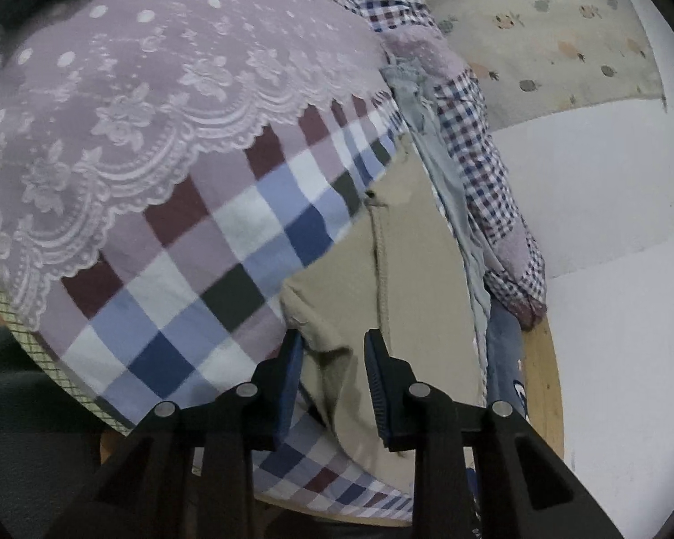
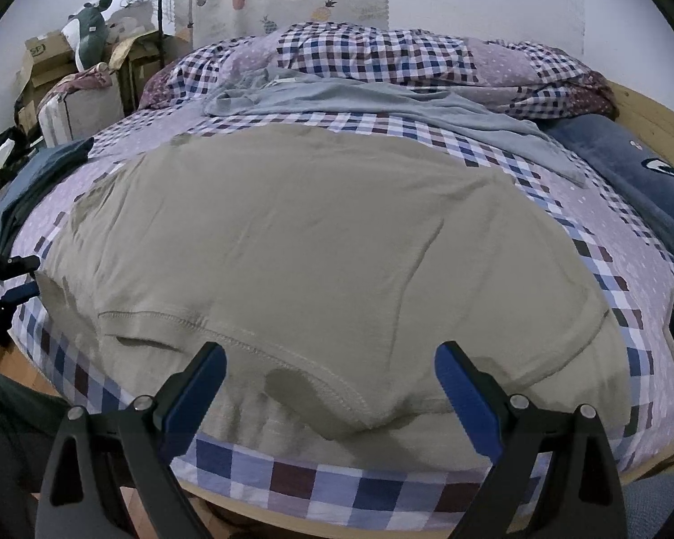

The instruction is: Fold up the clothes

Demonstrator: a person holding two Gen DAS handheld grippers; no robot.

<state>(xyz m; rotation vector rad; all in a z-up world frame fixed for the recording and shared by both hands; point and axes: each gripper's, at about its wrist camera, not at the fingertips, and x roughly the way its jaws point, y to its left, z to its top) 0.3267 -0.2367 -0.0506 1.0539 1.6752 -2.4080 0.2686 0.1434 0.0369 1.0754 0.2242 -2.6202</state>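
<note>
Shirt (image 2: 314, 233) lies spread flat on the bed (image 2: 606, 265): soft, light, floppy. Right gripper (image 2: 330, 370) gapes wide over the hem; left gripper (image 1: 332, 350) half-open, fabric between, not clamped. Pinch hem corners.

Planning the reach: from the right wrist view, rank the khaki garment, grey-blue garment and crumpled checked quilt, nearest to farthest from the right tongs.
1. khaki garment, directly under the right tongs.
2. grey-blue garment, beyond it, mid-bed.
3. checked quilt, heaped at the far edge.

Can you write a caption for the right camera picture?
Open right gripper hovers above a beige garment spread flat on the checked bed.
</note>
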